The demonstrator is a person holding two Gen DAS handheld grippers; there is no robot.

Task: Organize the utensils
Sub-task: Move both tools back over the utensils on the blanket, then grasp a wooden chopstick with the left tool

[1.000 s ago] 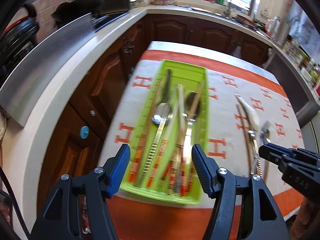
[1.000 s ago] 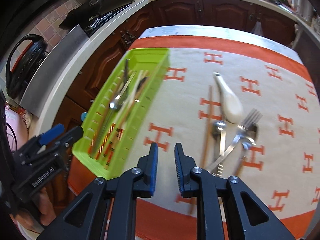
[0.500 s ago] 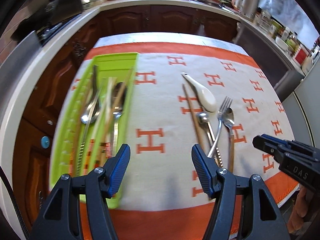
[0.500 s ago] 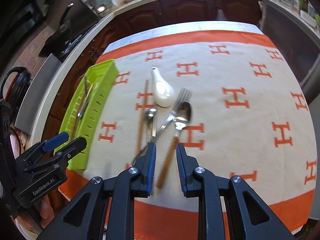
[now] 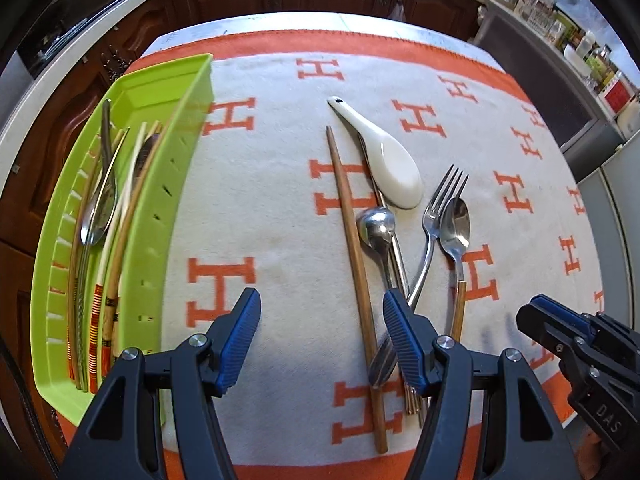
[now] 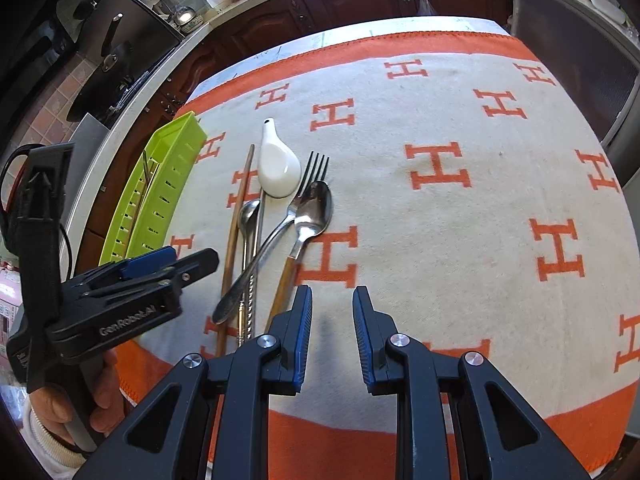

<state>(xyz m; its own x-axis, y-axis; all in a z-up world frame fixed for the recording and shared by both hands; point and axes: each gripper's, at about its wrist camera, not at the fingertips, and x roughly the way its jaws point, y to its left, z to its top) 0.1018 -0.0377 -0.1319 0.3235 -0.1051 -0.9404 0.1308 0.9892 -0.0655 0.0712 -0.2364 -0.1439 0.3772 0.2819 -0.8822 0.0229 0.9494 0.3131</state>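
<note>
Cloth (image 6: 460,216) right half bare; utensil cluster (image 5: 400,240) beside green tray (image 5: 176,184).

Table under an orange-bordered cloth, with a tray and loose cutlery

The table (image 5: 248,26) wears a cream cloth (image 5: 272,208) printed with orange H's. Left of the white ceramic spoon (image 5: 394,170) stands the green tray (image 5: 160,216). Just beside the spoon lie a wooden chopstick (image 5: 352,236), a steel spoon (image 5: 378,228), a fork (image 5: 434,220) and a wooden-handled spoon (image 5: 456,232).
</note>
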